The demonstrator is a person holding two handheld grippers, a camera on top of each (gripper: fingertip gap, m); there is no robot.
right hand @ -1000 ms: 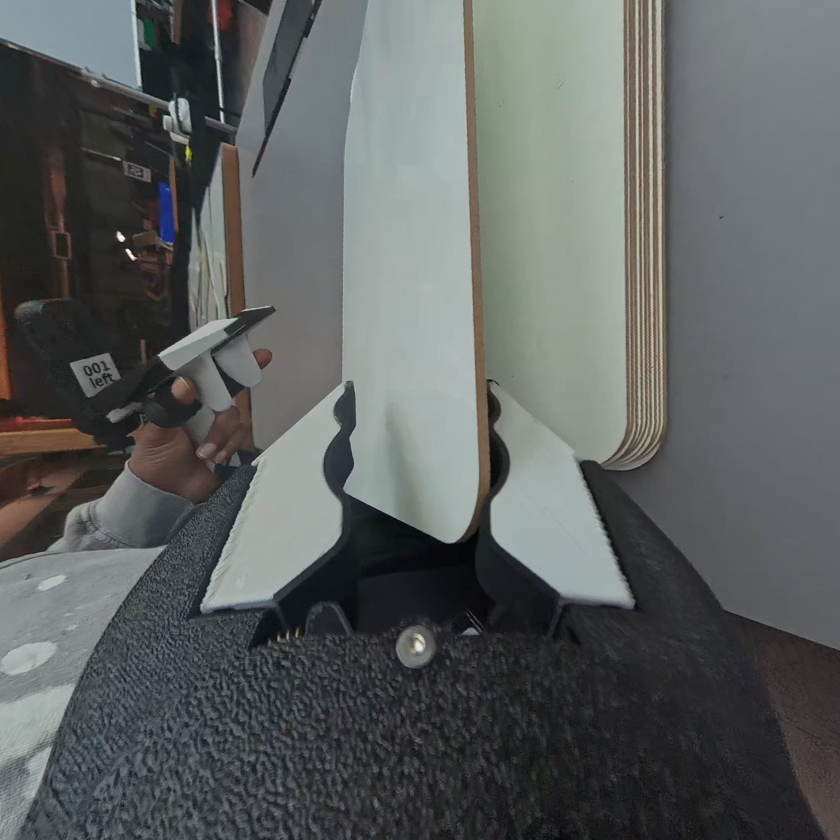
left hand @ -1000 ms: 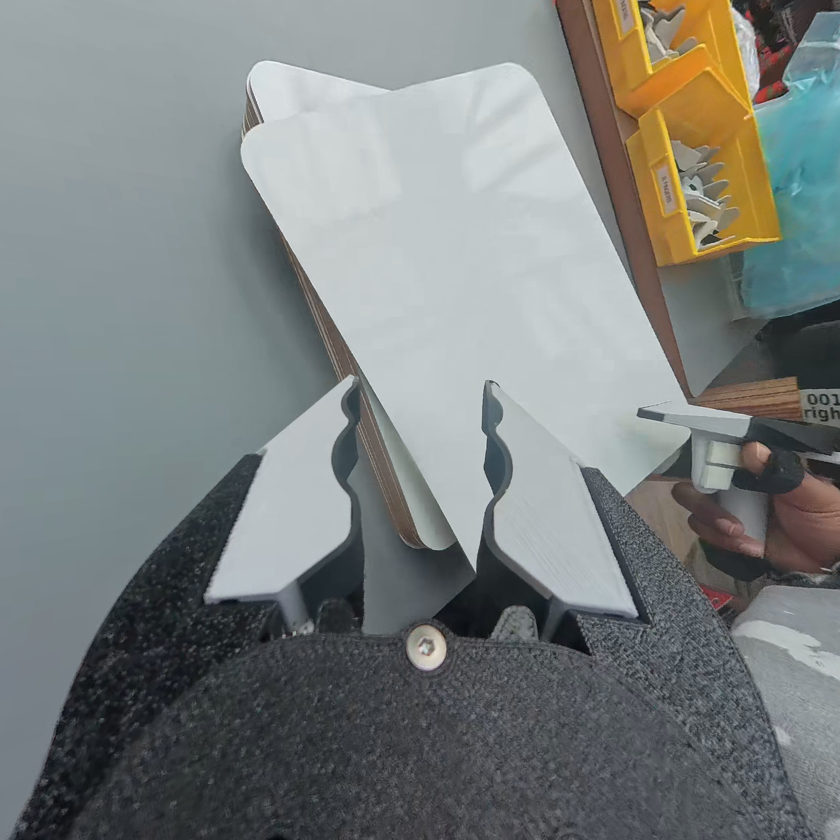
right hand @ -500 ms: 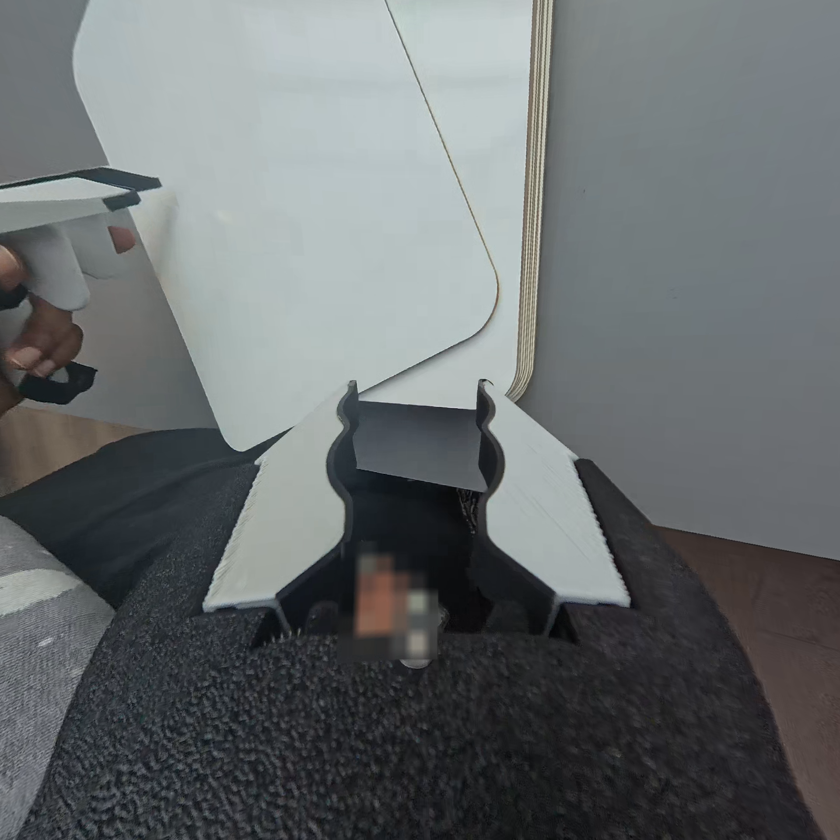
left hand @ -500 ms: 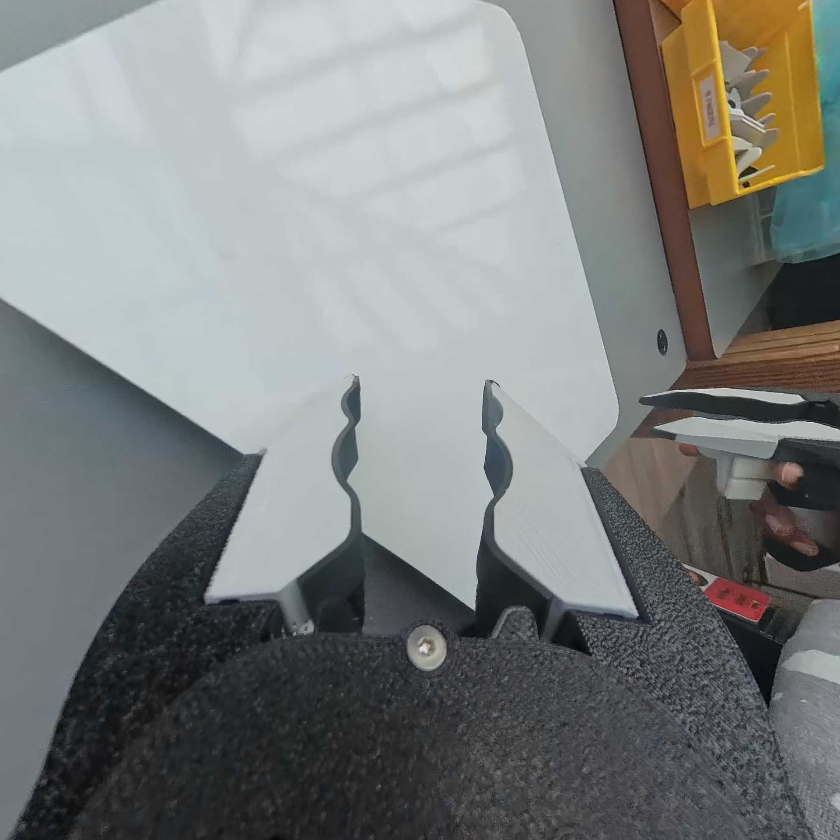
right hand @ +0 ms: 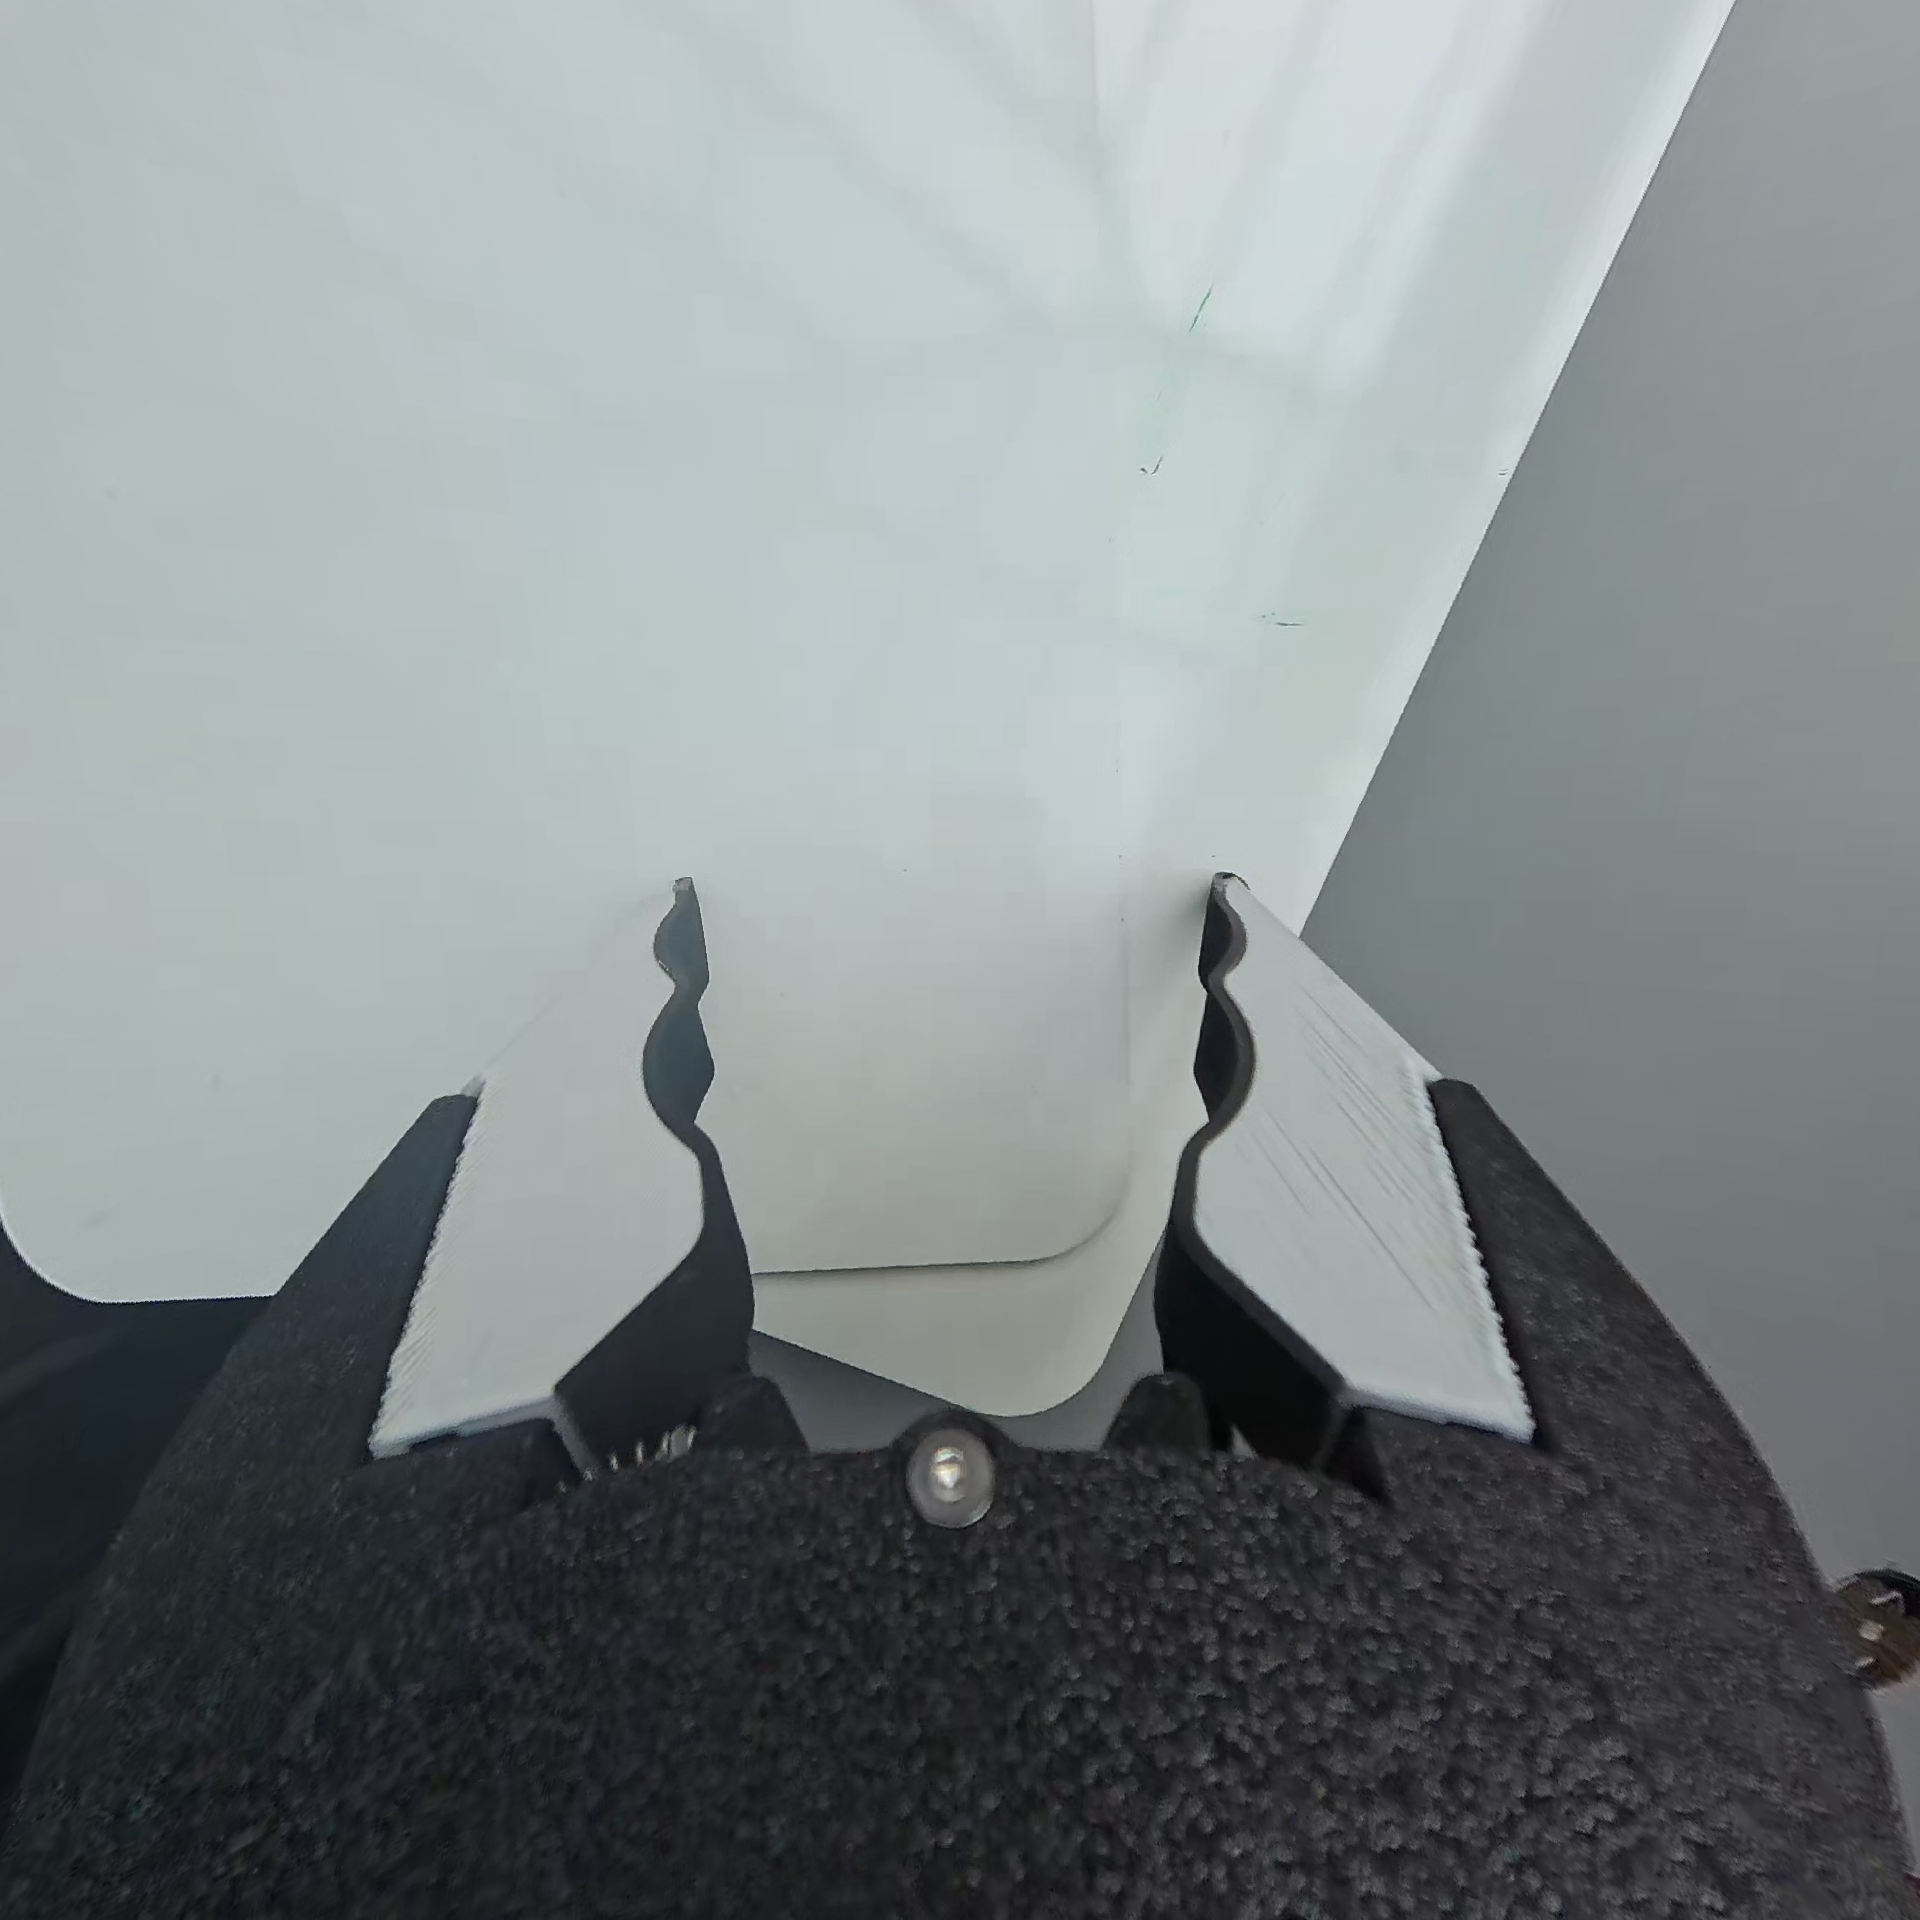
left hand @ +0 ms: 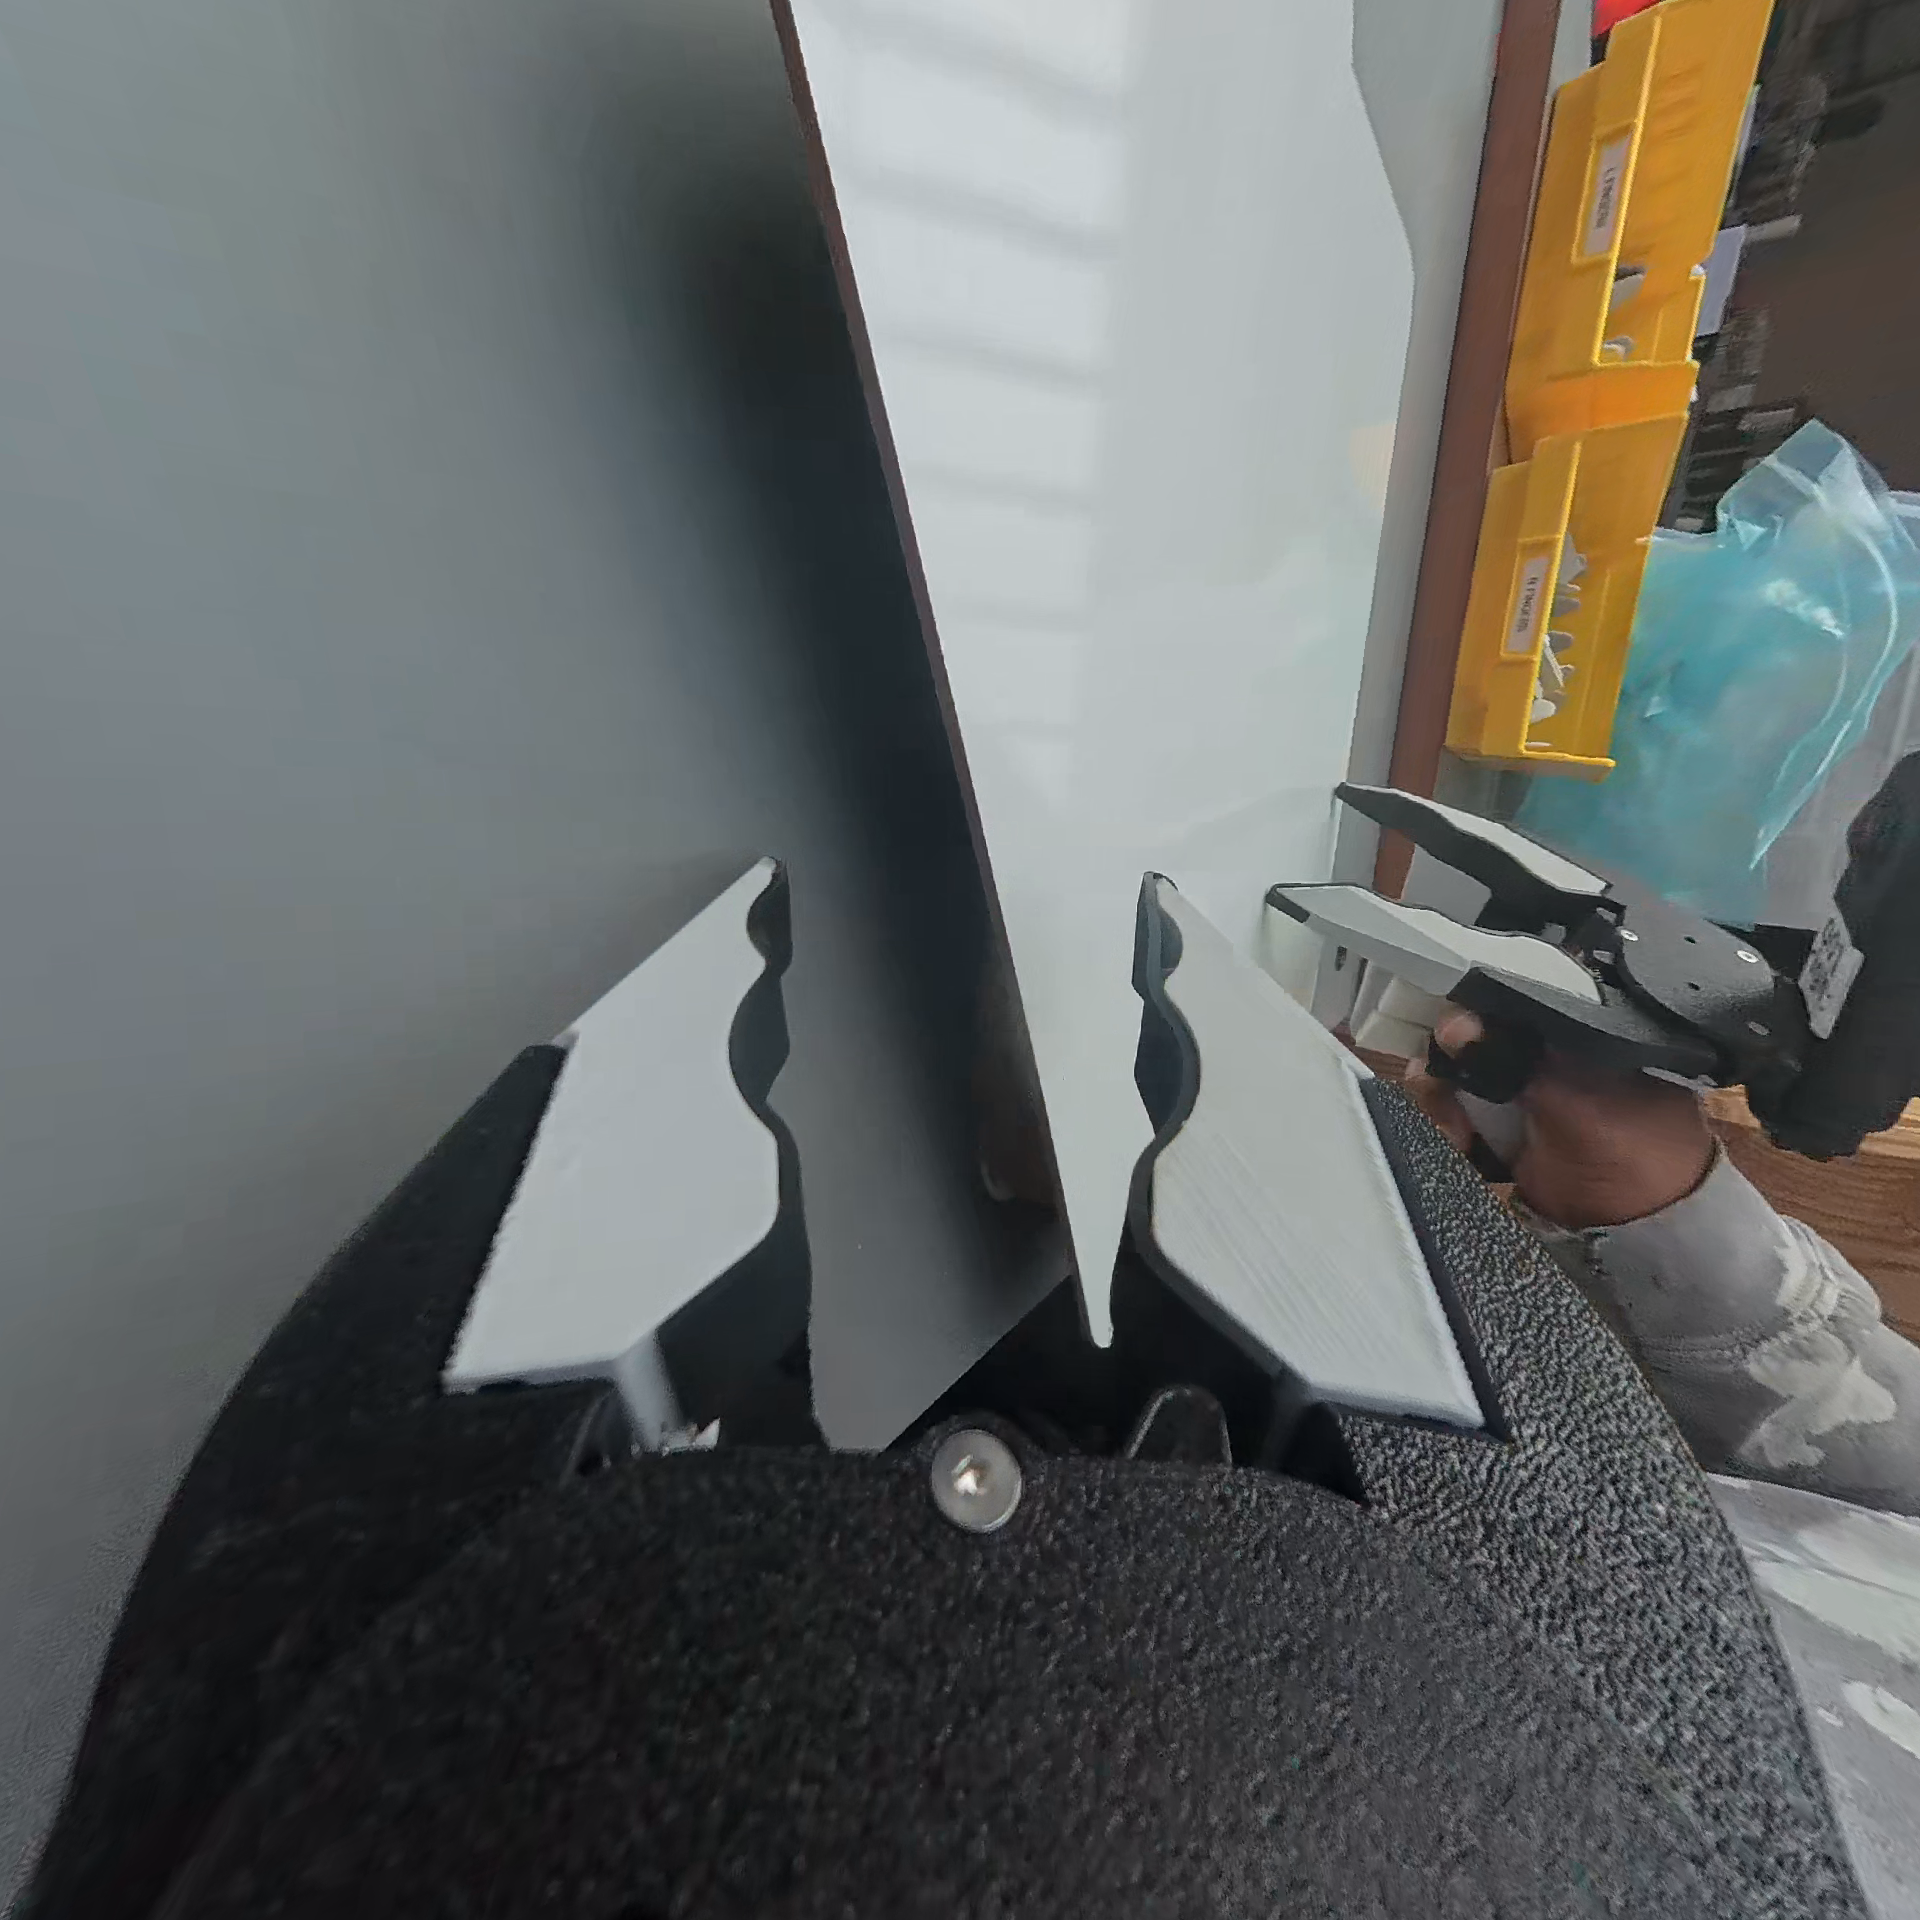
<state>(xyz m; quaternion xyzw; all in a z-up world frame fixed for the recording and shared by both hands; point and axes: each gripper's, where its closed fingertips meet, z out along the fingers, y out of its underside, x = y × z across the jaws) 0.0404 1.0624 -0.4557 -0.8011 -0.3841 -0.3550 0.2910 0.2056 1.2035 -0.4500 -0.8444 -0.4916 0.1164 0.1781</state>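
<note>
White board (left hand: 1091, 520) stands on edge between left tongs (left hand: 961, 883), long axis running up and away, brown edge facing camera; jaws apart, not pressing it. Half second ago same board lay broad-face toward left camera. Right tongs (right hand: 951, 883) open, hovering over white boards (right hand: 727, 520) on grey bench (right hand: 1662, 727); earlier smaller, farther off. Yellow bins (left hand: 1590, 312) at right.

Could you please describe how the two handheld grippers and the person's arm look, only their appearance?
Each gripper has a rough black textured body with a silver screw at the centre and two pale grey fingers with wavy black inner pads: the left gripper, the right gripper. In the left wrist view the right gripper carries a small white label. The hand holding it has a black finger strap and a grey mottled sleeve.
</note>
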